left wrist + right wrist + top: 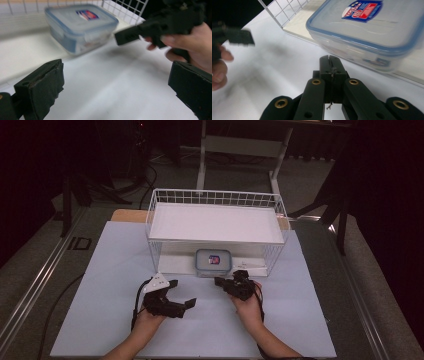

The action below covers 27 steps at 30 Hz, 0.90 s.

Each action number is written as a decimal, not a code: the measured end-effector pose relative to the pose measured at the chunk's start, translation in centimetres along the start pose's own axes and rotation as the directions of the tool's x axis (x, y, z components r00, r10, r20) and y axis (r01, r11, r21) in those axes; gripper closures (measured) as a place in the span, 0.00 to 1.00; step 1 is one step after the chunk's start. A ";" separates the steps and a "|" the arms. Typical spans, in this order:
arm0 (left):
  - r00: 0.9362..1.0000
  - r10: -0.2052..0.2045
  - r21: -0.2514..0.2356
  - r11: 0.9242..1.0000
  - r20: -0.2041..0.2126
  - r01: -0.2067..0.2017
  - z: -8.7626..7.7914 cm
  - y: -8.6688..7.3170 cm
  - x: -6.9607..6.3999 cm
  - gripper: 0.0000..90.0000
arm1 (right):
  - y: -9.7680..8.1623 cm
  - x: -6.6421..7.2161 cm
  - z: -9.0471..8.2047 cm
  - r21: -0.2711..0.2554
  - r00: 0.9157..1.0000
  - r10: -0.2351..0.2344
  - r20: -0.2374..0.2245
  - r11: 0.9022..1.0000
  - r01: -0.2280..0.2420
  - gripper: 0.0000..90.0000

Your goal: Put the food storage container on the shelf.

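Note:
A clear plastic box with a blue-rimmed lid and a red-and-blue label sits at the front opening of a white wire rack, under its white shelf. My left gripper lies low over the table, front left of the box, jaws wide open with nothing between them. My right gripper points at the box's front edge from just below it. Its jaws are shut together on nothing, a short way from the box. The left gripper view also shows the box and the right gripper.
The wire rack stands at the back middle of a pale blue-white table. The rack's wire side rises just left of the box. One jaw of the left gripper and a hand show at the left of the right gripper view.

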State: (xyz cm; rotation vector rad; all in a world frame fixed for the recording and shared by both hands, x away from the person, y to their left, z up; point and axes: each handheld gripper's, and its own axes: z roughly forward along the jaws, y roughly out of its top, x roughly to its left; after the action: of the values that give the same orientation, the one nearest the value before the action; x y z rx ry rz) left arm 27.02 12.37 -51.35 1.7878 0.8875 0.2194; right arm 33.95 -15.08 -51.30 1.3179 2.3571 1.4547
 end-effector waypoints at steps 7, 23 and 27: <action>1.000 -0.008 -0.028 1.000 -0.011 0.007 -0.5 -0.9 0.6 0.01 | 0.5 -0.7 1.8 0.005 0.999 0.010 0.038 1.000 -0.010 1.00; 1.000 0.004 -0.027 1.000 -0.015 -0.004 -0.8 -1.2 0.9 0.01 | 2.4 -1.8 4.9 -0.018 0.995 0.026 0.094 1.000 -0.025 1.00; 1.000 0.022 -0.015 1.000 -0.018 -0.022 -0.6 -1.3 0.7 0.01 | 2.7 -2.1 5.3 -0.025 0.994 0.039 0.099 0.999 -0.037 1.00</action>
State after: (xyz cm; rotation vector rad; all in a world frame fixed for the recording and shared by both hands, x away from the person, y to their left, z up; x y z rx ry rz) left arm 26.58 13.50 -52.47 1.7849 0.8768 0.2562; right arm 39.40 -12.36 -52.82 1.4025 2.2590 1.3872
